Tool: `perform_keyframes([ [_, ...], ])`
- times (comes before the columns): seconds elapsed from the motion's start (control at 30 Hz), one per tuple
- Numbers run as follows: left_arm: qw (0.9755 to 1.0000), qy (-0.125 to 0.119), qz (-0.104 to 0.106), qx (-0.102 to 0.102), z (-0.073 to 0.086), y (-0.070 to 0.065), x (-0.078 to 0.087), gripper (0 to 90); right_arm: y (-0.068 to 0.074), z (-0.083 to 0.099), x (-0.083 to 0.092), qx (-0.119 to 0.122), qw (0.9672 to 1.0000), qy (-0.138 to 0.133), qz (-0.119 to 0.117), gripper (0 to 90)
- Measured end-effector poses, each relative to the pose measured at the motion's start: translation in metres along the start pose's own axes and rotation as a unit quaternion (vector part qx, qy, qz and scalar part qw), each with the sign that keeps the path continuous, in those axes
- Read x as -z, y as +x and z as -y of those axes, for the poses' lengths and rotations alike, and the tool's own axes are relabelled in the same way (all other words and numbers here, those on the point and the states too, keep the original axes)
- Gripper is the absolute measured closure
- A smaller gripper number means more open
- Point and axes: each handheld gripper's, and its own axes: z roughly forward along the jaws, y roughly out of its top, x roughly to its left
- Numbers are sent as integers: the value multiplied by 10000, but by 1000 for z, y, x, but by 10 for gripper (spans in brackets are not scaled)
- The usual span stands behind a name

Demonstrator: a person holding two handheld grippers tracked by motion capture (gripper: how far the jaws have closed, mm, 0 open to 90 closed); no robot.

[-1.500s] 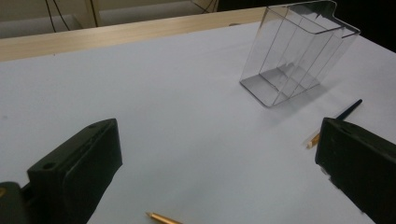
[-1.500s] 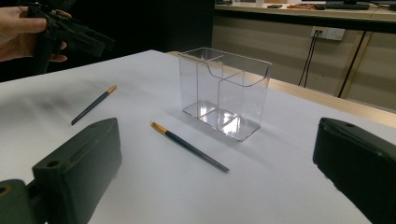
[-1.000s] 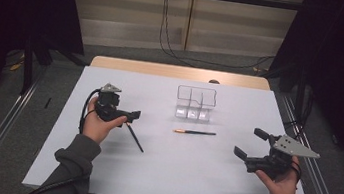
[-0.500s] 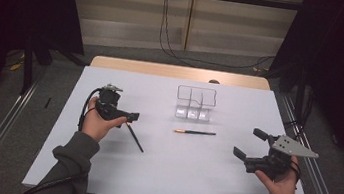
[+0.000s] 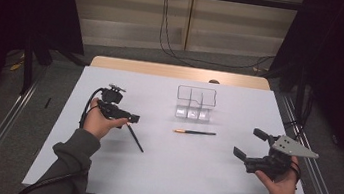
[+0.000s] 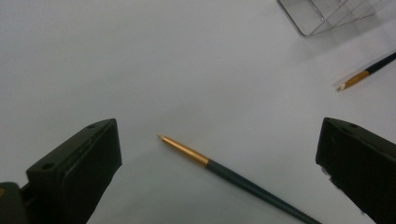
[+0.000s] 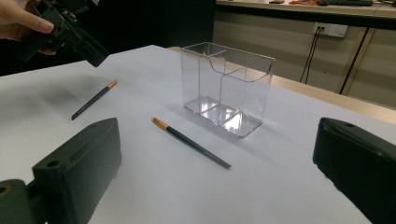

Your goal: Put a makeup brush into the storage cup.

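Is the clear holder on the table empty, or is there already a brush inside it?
Empty. The clear holder stands upright with nothing in its compartments; both brushes lie flat on the table outside it.

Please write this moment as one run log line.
left gripper: open, above left pen | right gripper: open, empty | holder: empty

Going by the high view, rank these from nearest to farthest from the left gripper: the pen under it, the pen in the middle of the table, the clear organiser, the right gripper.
From the left gripper:
1. Pen beside it, just below its jaws, left half of the table.
2. Middle pen, centre of the table.
3. Clear organiser, behind the middle pen.
4. Right gripper, far right.
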Motion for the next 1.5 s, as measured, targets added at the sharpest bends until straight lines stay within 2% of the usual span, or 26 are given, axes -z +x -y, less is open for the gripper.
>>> perform_keyframes([
  [0.03, 10000, -1, -41, 8, 0, 0, -1, 0, 0, 0, 0, -1, 10000, -7, -4, 6],
  [0.13, 9999, 95, 4, 60, -1, 0, -2, 0, 0, 0, -1, -9, 10000, 3, -10, 5],
  [0.23, 9998, 151, -99, 113, -2, -1, -3, 1, 0, 0, 0, -27, 10000, 0, -18, 6],
  [0.3, 9996, 207, -90, 175, -2, -1, -3, 1, 0, 0, 0, -26, 10000, 9, -5, 6],
  [0.33, 9996, 205, -142, 164, -2, -1, -3, 1, 0, 0, 0, -24, 10000, 13, -3, 6],
  [0.73, 9988, 418, -155, 177, -2, -3, -8, 46, -1, 0, 1, -33, 10000, 19, -26, 6],
  [1.07, 9992, 339, -108, 175, -2, -5, -7, 136, 0, 0, 0, -21, 10000, -10, -17, 6],
  [1.13, 9993, 285, -62, 254, -1, -4, -8, 157, 0, 0, 1, -34, 10000, 17, -24, 6],
  [1.2, 9995, 209, -70, 214, -1, -5, -9, 169, 0, 0, 0, -22, 10000, -10, -1, 6],
  [1.27, 9997, 111, 161, 162, 1, -5, -10, 211, -1, 0, 1, -12, 10000, 19, -23, 6],
  [1.3, 9994, 165, 212, 230, 1, -5, -10, 250, -1, 0, 1, -16, 10000, 18, -44, 6],
  [1.43, 9990, 237, 173, 343, 2, -5, -11, 274, 0, 0, 0, -19, 10000, -4, -20, 5],
  [1.5, 9991, 224, 128, 333, 3, -4, -11, 276, 0, 0, 0, -15, 10000, -8, -26, 5],
])
